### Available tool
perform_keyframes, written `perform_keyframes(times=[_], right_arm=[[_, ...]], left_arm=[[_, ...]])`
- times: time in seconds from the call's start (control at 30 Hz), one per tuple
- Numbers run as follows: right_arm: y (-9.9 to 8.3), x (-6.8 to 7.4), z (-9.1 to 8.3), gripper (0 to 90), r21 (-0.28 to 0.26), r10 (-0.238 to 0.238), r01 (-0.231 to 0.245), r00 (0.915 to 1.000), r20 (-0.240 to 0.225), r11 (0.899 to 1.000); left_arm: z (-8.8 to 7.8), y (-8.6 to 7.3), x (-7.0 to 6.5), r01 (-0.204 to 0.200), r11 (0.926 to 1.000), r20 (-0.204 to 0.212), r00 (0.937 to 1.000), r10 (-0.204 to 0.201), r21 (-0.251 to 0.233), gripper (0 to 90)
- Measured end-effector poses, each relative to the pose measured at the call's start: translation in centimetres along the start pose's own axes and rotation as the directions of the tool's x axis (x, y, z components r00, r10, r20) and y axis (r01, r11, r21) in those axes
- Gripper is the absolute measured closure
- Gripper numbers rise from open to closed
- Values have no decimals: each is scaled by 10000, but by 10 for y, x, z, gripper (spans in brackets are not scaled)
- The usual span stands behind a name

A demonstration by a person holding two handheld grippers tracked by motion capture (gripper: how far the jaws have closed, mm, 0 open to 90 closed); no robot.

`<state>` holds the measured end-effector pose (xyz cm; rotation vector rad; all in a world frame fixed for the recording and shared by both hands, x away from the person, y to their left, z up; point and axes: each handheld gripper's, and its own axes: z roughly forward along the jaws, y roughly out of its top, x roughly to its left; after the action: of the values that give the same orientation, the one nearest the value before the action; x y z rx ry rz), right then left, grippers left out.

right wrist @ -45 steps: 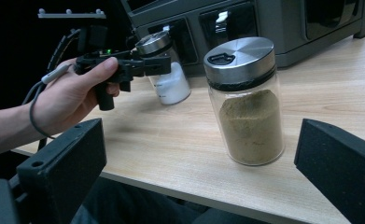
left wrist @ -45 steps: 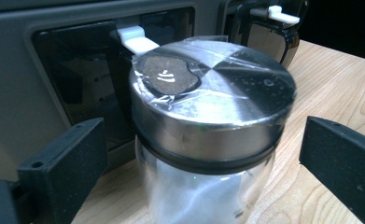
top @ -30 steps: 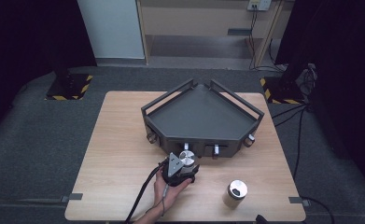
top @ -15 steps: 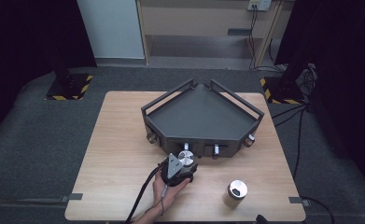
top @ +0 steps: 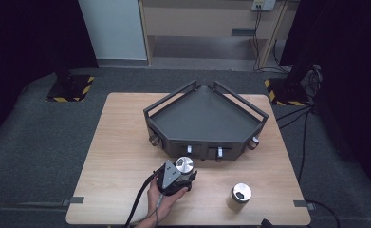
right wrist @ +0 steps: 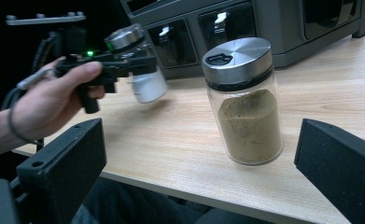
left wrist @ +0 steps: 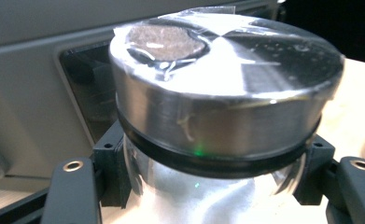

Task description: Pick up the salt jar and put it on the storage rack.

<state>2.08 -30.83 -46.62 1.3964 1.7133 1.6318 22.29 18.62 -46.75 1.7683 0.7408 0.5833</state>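
A glass jar of white powder [left wrist: 217, 93] with a steel lid is clamped between the jaws of my left gripper [left wrist: 213, 177], which is shut on it. In the high view this gripper [top: 176, 173] and jar [top: 184, 165] are just in front of the dark rack [top: 207, 118]. The right gripper view shows the jar [right wrist: 145, 84] tilted and off the table in the left gripper [right wrist: 124, 60]. A second jar with brown powder [right wrist: 245, 112] stands upright on the table between the wide-apart jaws of my right gripper [right wrist: 201, 177], untouched. It also shows in the high view [top: 239, 195].
The dark grey wedge-shaped rack has raised rails and small slots [top: 218, 152] along its front face. Its front wall [left wrist: 31, 93] is close behind the held jar. The wooden table [top: 121, 142] has bare room at the left. Cables [top: 292, 114] lie on the floor at the right.
The left gripper with the white jar has drawn slightly back from the rack front toward the near edge and risen a little. The brown jar has not moved.
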Motion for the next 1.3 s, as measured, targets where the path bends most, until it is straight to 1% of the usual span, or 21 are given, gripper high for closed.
perform_keyframes(times=[0.07,0.13,0.17,0.27,0.33,0.37,0.43,0.63,0.77,0.87,0.97,1.07,1.13,1.3], right_arm=[[0,0,0,23,-5,-16,16,10000,-23,10000],[0,1,0,23,-7,-39,38,10000,-47,10000],[0,1,0,23,-6,-55,55,10000,-49,10000],[0,1,0,23,15,-54,54,10000,-55,10000],[-1,2,0,23,13,-60,60,10000,-54,10000],[-1,2,0,23,6,-38,38,10000,-56,10000],[-1,2,-1,23,-6,-48,48,10000,-37,10000],[-2,2,-2,23,-34,63,-63,9999,93,10000],[-2,2,-2,23,-45,112,-111,9998,190,9999],[-2,1,-2,23,-75,82,-80,9997,225,9999],[-2,1,-2,23,-72,116,-114,9996,266,9999],[-2,0,-2,23,-67,166,-164,9994,301,9998],[-2,0,-2,23,-68,175,-173,9994,284,9998],[-2,0,-2,23,-78,154,-153,9997,192,9999]], left_arm=[[-13,0,0,49,9998,74,10000,-47,-216,304],[-24,2,1,255,9991,188,9995,-249,-324,303],[-30,1,0,286,9987,164,9995,-279,-417,303],[-44,3,-2,191,9983,152,9997,-183,-552,304],[-52,3,-2,88,9985,217,9997,-76,-547,304],[-56,3,-3,114,9983,242,9997,-101,-574,303],[-63,3,-3,71,9986,399,9992,-50,-529,303],[-81,3,-3,-4,9979,499,9987,36,-641,303],[-86,3,-1,90,9972,583,9983,-46,-747,303],[-85,4,-3,-23,9970,599,9982,69,-778,303],[-85,4,-2,29,9966,635,9980,24,-823,303],[-86,4,0,32,9965,584,9983,17,-830,303],[-86,4,1,117,9962,539,9985,-71,-868,304],[-86,7,2,125,9955,422,9991,-86,-937,303]])
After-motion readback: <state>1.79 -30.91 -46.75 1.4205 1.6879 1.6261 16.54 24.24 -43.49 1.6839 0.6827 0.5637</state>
